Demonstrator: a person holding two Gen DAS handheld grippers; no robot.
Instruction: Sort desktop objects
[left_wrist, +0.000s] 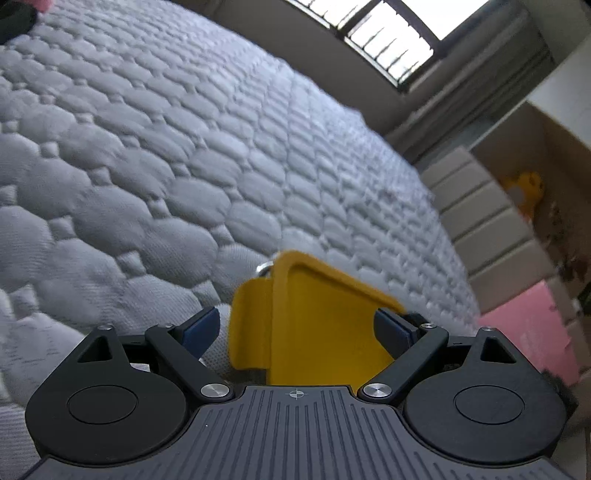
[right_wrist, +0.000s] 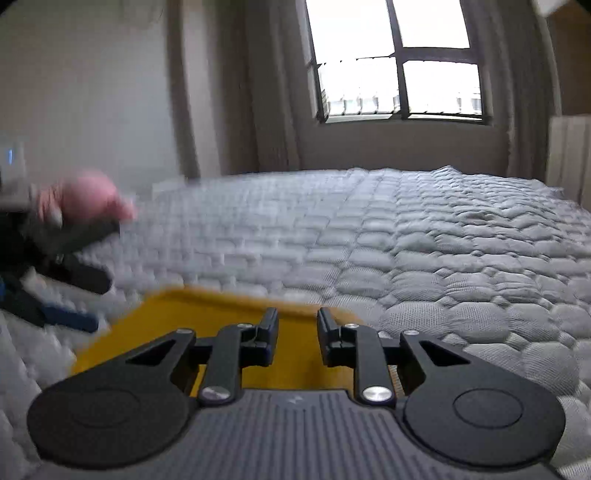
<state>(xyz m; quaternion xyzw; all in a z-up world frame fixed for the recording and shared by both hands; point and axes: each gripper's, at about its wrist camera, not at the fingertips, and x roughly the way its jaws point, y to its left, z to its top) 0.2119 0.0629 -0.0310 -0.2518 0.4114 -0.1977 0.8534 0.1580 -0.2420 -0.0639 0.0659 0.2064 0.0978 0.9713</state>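
Through the left wrist camera I see my left gripper with jaws spread wide; the yellow tray sits between them on the quilted mattress, tilted, running toward 12 o'clock. Whether the blue pads touch it, I cannot tell. In the right wrist view, my right gripper has its jaws nearly together with a narrow gap, nothing clamped; the tray lies just below and behind them, extending toward 9 o'clock.
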